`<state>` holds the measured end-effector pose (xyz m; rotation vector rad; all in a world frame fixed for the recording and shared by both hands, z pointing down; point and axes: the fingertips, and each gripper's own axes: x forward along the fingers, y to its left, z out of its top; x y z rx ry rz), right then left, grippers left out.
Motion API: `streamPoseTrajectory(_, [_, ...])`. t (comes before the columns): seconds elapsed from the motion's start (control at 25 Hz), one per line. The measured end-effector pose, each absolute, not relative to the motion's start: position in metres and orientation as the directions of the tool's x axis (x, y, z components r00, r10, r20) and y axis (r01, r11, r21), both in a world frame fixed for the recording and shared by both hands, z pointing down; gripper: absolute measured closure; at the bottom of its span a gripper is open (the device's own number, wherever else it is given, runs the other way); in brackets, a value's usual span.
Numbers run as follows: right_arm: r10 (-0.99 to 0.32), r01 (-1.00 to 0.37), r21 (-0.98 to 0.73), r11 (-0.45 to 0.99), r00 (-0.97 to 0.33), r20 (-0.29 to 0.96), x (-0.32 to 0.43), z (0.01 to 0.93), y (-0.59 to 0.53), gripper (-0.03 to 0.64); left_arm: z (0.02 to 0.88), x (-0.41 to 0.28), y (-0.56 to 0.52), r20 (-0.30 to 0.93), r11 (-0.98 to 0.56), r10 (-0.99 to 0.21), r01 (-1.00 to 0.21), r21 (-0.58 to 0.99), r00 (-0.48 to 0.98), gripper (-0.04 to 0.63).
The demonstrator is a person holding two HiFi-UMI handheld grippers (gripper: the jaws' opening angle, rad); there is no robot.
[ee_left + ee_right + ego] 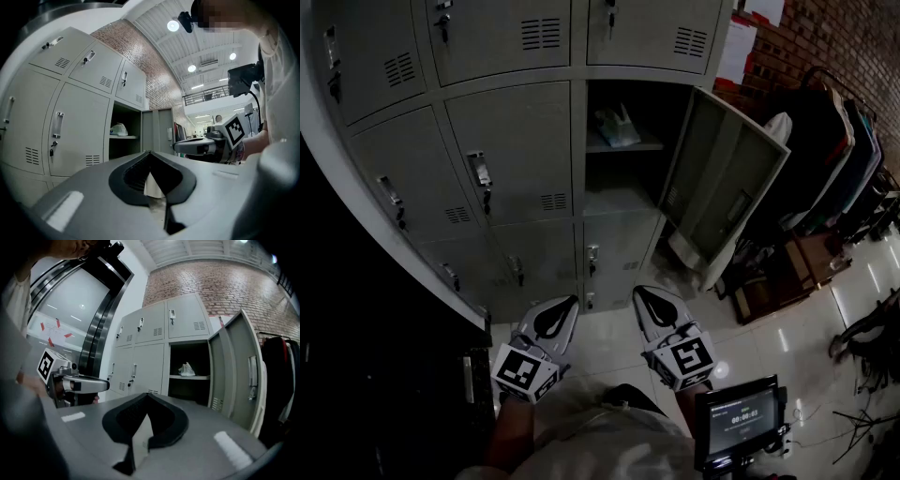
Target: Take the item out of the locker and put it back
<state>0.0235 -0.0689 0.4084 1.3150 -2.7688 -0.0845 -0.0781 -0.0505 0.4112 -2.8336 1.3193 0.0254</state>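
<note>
Before locker point(508, 150), left gripper point(566, 306) beside right gripper point(645, 296)

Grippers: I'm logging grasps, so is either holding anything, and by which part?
Nothing is held. The left gripper and right gripper are both shut and empty; the item lies untouched on the open locker's shelf.

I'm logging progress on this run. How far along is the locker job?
Done: the locker door stands open. In hand: nothing; the left hand-held gripper and right hand-held gripper are shut, empty and low, short of that door. The pale bundle lies on the shelf inside. Left: either taking it out and returning it, or nothing; its resting place fits both.
</note>
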Motion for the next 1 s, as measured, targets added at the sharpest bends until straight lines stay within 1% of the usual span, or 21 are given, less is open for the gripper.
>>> streamPoseTrajectory(0.36, [-0.756,-0.753,0.078,0.654,-0.654,0.025,0.019,0.411,-0.156,0.621,0.409,-0.083,-0.129,-0.033,-0.620,-0.784,-0.785,-0.016,0.620,0.621])
streamPoseTrajectory(0.6, [-0.744,-0.741,0.095,0.664,-0.668,-0.015,0.028,0.387,-0.238,0.621,0.388,-0.069,-0.205,-0.061,-0.613,-0.785,-0.787,-0.067,0.616,0.621])
streamPoseTrajectory(1.0, [-0.772,-0.763,0.147,0.629,-0.636,0.006,0.024,0.370,-0.314,0.621,0.365,-0.069,-0.268,-0.072,-0.630,-0.770,-0.774,-0.068,0.633,0.621])
